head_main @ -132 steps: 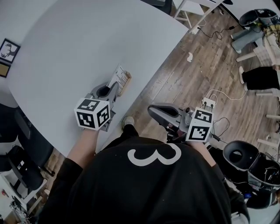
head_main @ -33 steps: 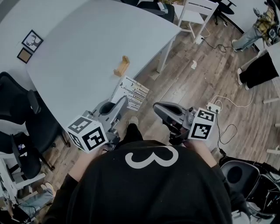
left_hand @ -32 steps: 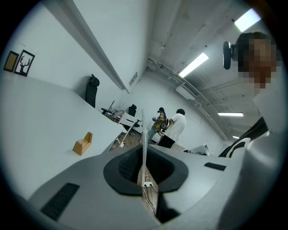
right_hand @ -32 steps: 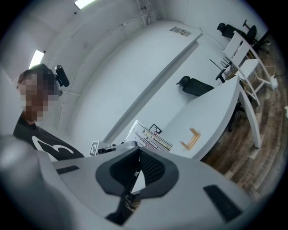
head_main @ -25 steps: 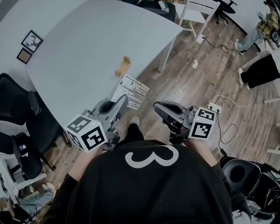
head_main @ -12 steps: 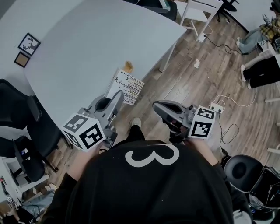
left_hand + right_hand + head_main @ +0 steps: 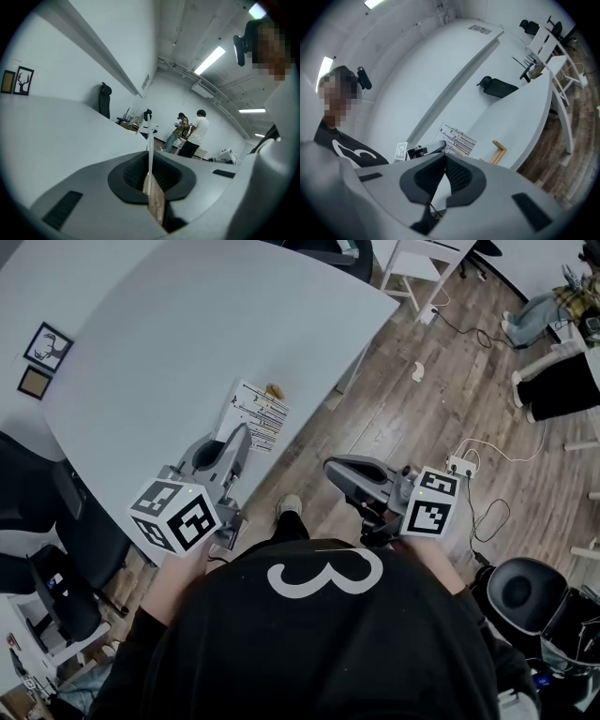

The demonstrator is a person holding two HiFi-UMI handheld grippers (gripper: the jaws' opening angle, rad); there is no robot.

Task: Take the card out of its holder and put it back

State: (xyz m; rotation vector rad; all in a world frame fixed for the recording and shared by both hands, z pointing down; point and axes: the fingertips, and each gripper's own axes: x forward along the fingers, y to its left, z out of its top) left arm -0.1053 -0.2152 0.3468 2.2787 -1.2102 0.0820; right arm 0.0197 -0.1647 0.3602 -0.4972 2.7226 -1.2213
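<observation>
the counter [image 7: 141, 352] is smooth, matt pale grey. the card [image 7: 255, 415] looks like thin, stiff white paper with fine print, and the holder [image 7: 498, 152] is plain light wood. the left gripper [image 7: 239, 432] and right gripper [image 7: 330, 468] are matt grey plastic with ribbed dark pads [image 7: 459, 176]. the floor [image 7: 412, 427] is worn wood planks. the shirt [image 7: 319, 652] is black cloth.

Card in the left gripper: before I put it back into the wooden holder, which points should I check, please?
1. Grip: left gripper shut on card: ok.
2. Target: holder standing free on table: ok.
3. Alignment of card edge with holder slot: cannot tell.
4. Seating: card in holder: not ok, they are apart.
5. Other side: right gripper shut, empty, clear of card: ok.
</observation>
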